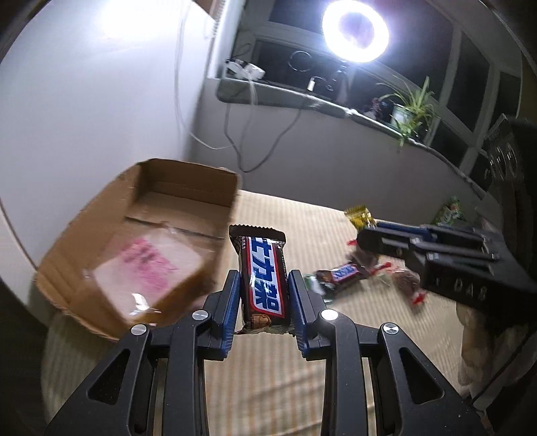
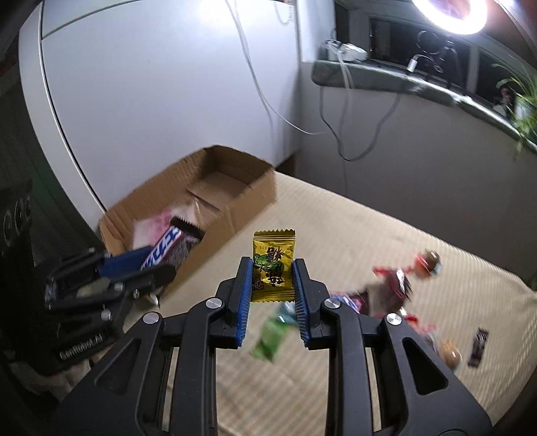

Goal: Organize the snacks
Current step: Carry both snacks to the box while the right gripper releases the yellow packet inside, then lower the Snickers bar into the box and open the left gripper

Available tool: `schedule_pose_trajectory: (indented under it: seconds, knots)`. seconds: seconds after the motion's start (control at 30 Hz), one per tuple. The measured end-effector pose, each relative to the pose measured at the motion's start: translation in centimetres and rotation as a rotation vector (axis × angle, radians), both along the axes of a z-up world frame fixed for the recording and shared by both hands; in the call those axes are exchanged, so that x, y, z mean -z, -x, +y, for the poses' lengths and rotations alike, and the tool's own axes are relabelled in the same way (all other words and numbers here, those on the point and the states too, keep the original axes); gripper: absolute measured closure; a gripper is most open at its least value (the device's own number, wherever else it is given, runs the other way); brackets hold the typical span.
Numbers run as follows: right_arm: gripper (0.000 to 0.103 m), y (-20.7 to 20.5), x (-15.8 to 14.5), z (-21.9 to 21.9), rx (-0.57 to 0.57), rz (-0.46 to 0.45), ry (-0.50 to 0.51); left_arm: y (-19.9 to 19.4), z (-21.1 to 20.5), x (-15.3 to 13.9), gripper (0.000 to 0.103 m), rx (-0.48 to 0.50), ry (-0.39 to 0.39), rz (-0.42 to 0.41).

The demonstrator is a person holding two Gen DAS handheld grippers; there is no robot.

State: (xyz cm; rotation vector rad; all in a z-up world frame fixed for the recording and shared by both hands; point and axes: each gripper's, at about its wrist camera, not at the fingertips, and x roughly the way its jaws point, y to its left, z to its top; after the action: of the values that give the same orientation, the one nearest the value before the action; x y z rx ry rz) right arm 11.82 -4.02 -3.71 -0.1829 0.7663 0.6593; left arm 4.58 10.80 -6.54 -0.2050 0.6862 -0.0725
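Left gripper (image 1: 265, 295) clamps chocolate bar (image 1: 263, 275); right gripper (image 2: 272, 285) pinches yellow packet (image 2: 272, 265). Risk: packet, seemingly edge-held, slips before reaching cardboard box (image 2: 235, 208).

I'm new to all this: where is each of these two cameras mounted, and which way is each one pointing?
Left wrist view: rides on the left gripper, looking along its fingers at the chocolate bar it grips, toward the cardboard box; the right gripper enters at the right edge.
Right wrist view: rides on the right gripper, looking along its fingers at the yellow packet it grips; the left gripper shows at the left edge.
Both share the box, the striped mat, loose snacks and the ring light.
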Motion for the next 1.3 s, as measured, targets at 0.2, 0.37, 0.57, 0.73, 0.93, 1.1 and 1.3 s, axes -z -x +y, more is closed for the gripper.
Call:
schedule_pose_trajectory:
  seconds: [0.2, 0.37, 0.57, 0.73, 0.93, 1.1, 1.3]
  knots:
    - [0.078, -2.1, -0.3, 4.0, -0.052, 0.006, -0.008, 0.1, 2.7, 0.3, 0.076, -0.057, 0.001, -0.001]
    - [0.078, -3.6, 0.1, 7.6, -0.093, 0.015, 0.001, 0.2, 4.6, 0.7, 0.076, -0.098, 0.003, 0.003]
    - [0.078, -5.2, 1.2, 11.6, -0.130, 0.028, 0.027, -0.2, 6.1, 1.1, 0.076, -0.124, 0.002, 0.009]
    - [0.078, -6.1, 2.6, 13.9, -0.151, 0.045, 0.050, -0.2, 6.6, 1.3, 0.076, -0.132, 0.001, 0.012]
    - [0.078, -6.8, 3.5, 14.9, -0.159, 0.071, 0.051, -0.3, 7.1, 1.6, 0.076, -0.140, 0.012, 0.019]
    - [0.078, -6.8, 3.7, 15.1, -0.164, 0.073, 0.054, -0.4, 7.4, 1.8, 0.075, -0.148, 0.014, 0.023]
    - [0.071, -6.6, 3.4, 15.1, -0.159, 0.072, 0.048, -0.2, 7.3, 1.5, 0.059, -0.165, 0.004, 0.014]
